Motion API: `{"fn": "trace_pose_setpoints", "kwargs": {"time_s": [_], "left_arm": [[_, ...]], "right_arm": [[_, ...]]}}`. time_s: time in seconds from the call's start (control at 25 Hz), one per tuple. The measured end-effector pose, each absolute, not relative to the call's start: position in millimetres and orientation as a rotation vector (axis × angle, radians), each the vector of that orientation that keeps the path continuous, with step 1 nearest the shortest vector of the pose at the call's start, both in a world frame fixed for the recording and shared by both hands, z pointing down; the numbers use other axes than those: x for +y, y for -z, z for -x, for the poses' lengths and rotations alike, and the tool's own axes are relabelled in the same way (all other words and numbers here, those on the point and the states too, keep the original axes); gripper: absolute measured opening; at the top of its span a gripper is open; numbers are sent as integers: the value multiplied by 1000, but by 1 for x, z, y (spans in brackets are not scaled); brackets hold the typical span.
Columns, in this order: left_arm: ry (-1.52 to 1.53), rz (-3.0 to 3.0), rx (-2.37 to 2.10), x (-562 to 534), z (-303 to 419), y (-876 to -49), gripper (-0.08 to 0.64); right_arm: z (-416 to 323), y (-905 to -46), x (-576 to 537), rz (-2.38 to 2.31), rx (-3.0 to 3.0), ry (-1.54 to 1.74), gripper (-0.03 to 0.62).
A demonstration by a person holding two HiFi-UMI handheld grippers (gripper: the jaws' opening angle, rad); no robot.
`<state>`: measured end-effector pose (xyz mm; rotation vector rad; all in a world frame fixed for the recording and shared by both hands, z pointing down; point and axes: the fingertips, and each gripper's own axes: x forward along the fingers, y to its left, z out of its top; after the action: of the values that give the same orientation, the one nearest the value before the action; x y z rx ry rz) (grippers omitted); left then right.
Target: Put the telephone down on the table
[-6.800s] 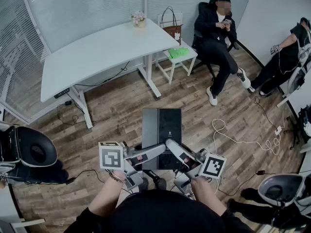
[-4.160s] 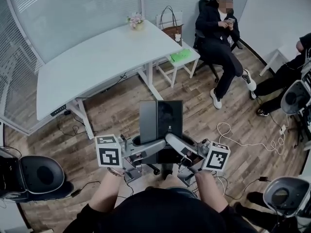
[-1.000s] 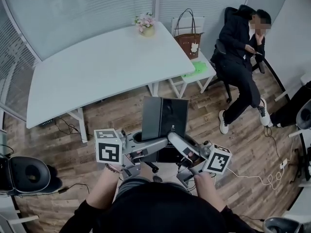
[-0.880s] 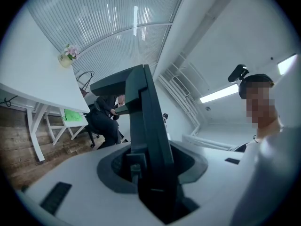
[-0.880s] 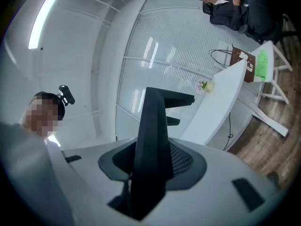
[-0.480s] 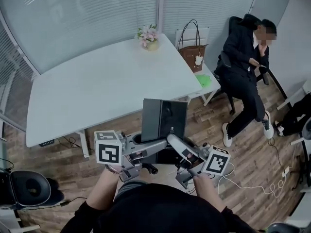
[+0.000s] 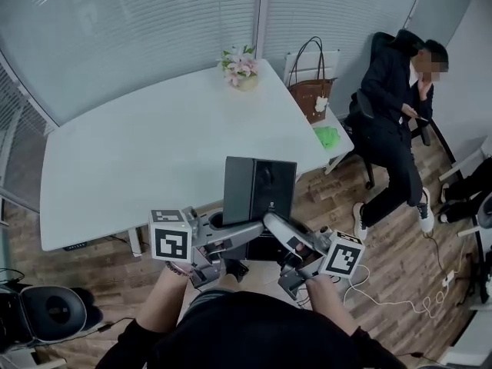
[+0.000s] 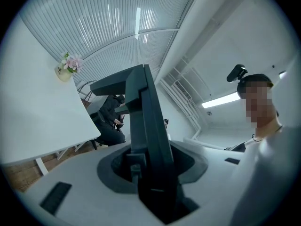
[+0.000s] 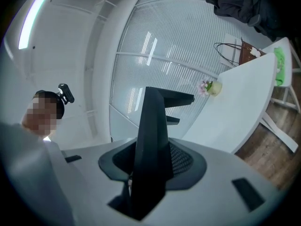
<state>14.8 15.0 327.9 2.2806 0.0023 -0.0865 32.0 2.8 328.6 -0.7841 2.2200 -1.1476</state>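
Count, big to small: 1 white table [image 7: 154, 152], 1 seated person [image 7: 396, 121] in dark clothes, 1 office chair [image 7: 46, 314], 1 telephone [image 7: 259, 191], 1 brown handbag [image 7: 314, 94], 2 grippers, 1 pot of flowers [image 7: 241, 68], 1 green item [image 7: 328, 137].

Head view layout:
- The table fills 10–12 o'clock of the frame, with the pot of flowers on its far corner, 12 o'clock from the telephone.
- The handbag is just past that corner at 1 o'clock, and the green item is just below it.
- The seated person is at 2 o'clock.
- The office chair is at 8 o'clock, on the wood floor [image 7: 400, 229].

The telephone is black, a flat panel standing up off a dark base. It is held in the air in front of the wearer, not on the table. The top of the panel overlaps the table's near edge.

Grip: the left gripper [image 7: 250, 231] comes in from 9 o'clock and the right gripper [image 7: 278, 229] from 3 o'clock. Their tips meet at the base under the panel. Both are clamped on the telephone, one per side.

- **Left gripper view:** the telephone [image 8: 148, 140] is edge-on, dead centre between the jaws. The table is at 9 o'clock and the flowers at 10.
- **Right gripper view:** the telephone [image 9: 150, 145] is again centred between the jaws. The table is at 3 o'clock, and the flowers and handbag are near 2.
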Motion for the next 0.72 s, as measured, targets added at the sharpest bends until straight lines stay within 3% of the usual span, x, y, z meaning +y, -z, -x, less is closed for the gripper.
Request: {"fn": "trace_pose_setpoints", "kwargs": {"time_s": [0.72], "left_arm": [[59,-2265,52,-93,-3,-328,193]], "right_arm": [[-21,-329,-104,834,2179,1147,166]]}}
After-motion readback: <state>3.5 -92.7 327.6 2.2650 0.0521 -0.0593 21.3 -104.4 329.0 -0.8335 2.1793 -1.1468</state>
